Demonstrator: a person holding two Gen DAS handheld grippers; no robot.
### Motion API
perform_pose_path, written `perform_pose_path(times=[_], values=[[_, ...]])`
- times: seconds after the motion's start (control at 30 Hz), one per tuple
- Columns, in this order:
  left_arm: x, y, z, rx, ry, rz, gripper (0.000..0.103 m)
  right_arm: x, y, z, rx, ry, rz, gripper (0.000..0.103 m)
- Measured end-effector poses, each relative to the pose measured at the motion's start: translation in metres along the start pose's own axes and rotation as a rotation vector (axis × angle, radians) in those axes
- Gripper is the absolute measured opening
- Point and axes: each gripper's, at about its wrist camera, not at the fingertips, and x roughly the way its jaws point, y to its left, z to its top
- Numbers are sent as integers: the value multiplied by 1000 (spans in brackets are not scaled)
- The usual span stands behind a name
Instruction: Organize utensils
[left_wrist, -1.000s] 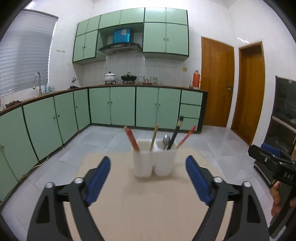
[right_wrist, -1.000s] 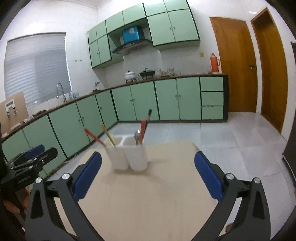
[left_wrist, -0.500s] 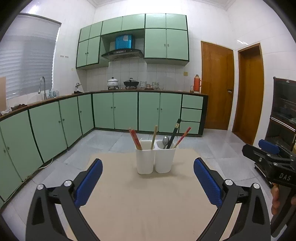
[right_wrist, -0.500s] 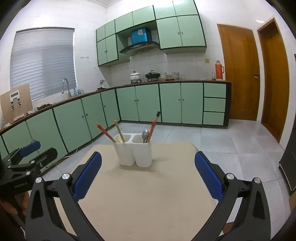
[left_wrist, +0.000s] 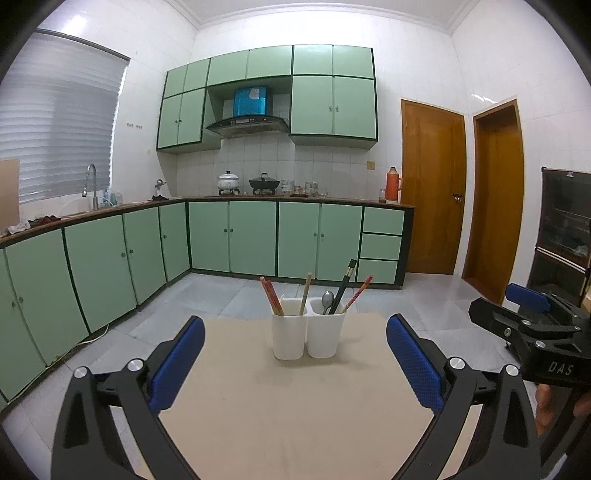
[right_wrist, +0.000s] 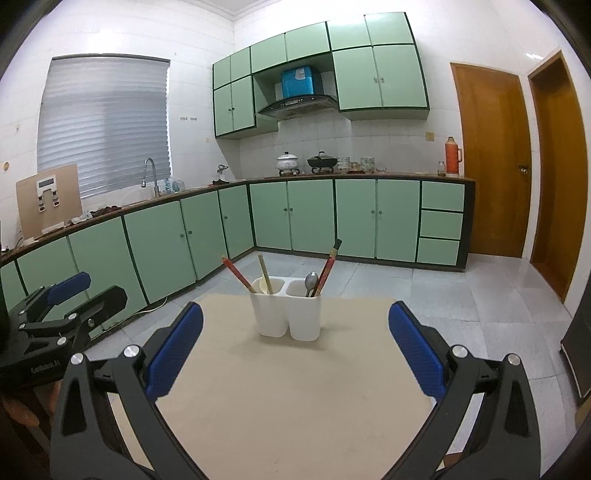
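Ahead, utensil holder (left_wrist: 306, 334) stands near table (left_wrist: 258, 424)'s far edge, open surface around.

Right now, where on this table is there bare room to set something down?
The beige table is bare from the white holder forward to both open grippers, left gripper and right gripper, and on either side of the holder. Only the holder's compartments are crowded, with chopsticks and a spoon.

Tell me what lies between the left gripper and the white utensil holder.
Nothing: in the left wrist view only bare beige tabletop stretches from the open left gripper to the white utensil holder.
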Motion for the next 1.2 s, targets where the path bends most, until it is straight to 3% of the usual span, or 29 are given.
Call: perform_pose_path(times=[1.2], values=[[-20, 5, 2, -6, -32, 15, 97, -11, 20, 5, -58, -19, -2, 98]])
